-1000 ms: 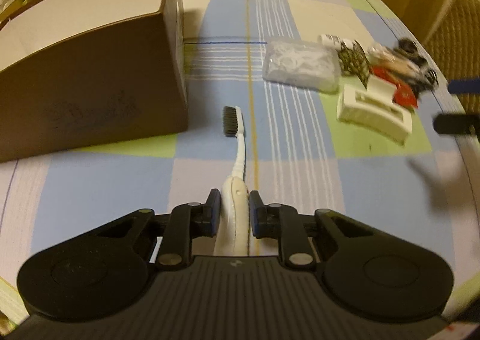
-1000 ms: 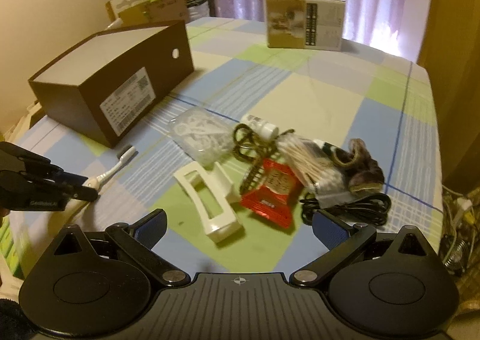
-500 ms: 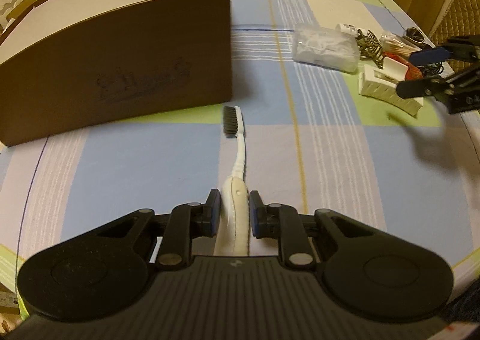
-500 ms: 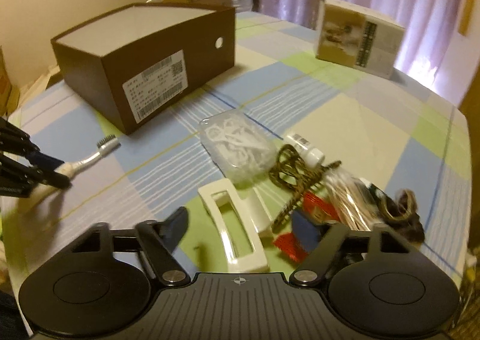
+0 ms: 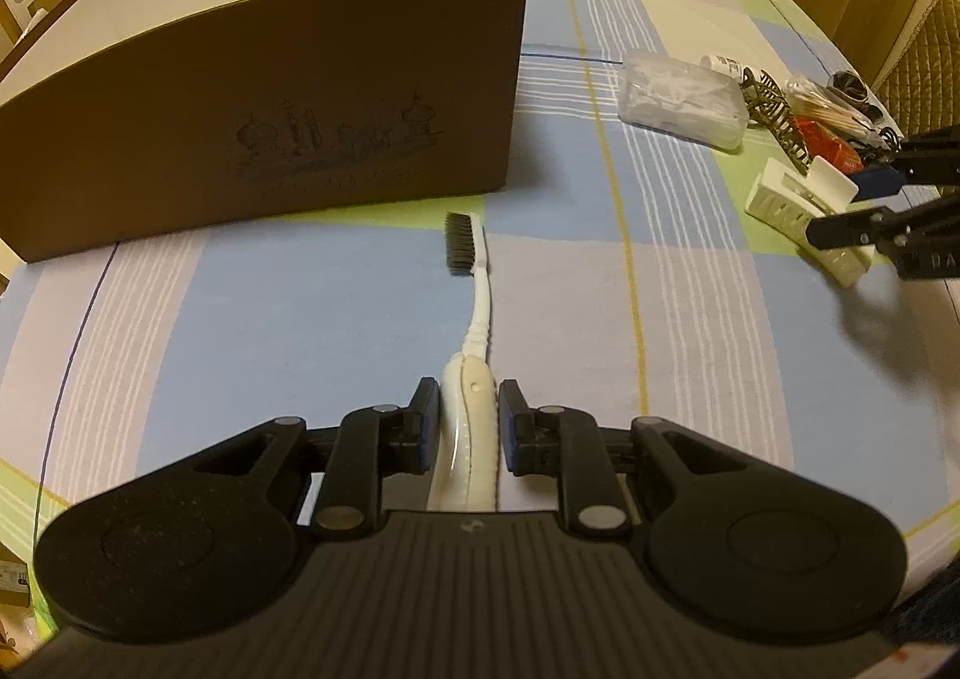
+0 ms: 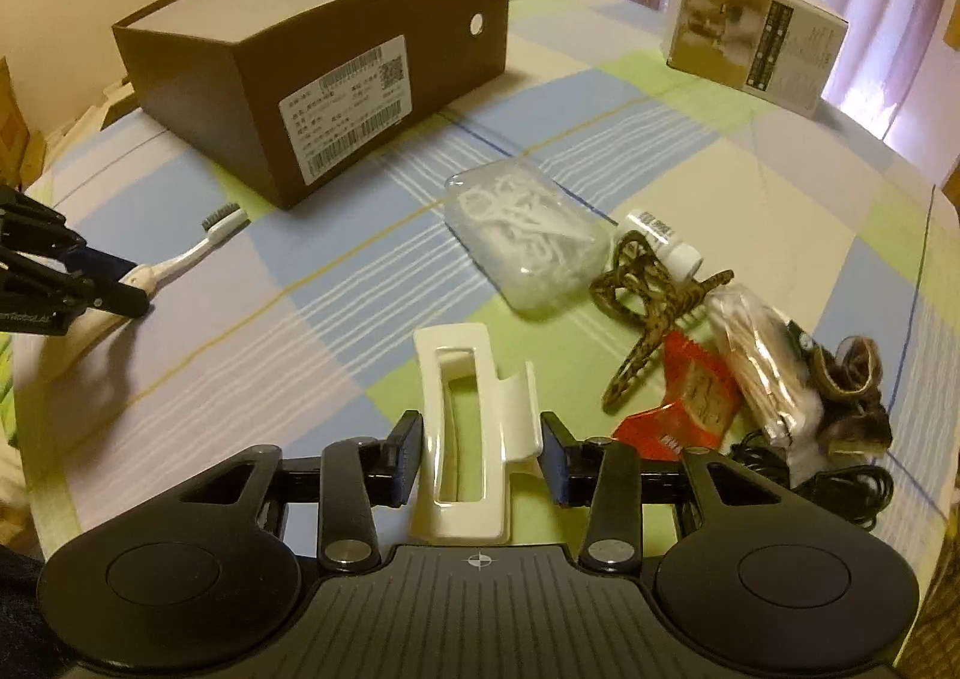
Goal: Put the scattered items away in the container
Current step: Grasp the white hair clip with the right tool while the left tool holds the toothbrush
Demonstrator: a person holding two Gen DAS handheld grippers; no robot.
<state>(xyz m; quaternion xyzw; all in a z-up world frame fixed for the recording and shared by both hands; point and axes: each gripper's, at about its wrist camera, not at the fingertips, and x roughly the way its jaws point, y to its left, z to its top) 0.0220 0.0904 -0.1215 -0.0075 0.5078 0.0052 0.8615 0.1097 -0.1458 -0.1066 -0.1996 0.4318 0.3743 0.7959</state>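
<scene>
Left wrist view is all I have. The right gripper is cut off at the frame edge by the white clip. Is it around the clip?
Observer: Yes. The right gripper straddles the white hair clip, one finger on each side. I cannot tell whether the pads touch it.
Operator: What lies past the red packet? It's cropped here.
Observer: A black cable, coiled at the table edge beside a brown scrunchie.
Operator: Anything on the brown box end that faces the clutter?
Observer: A white shipping label with barcodes.
</scene>
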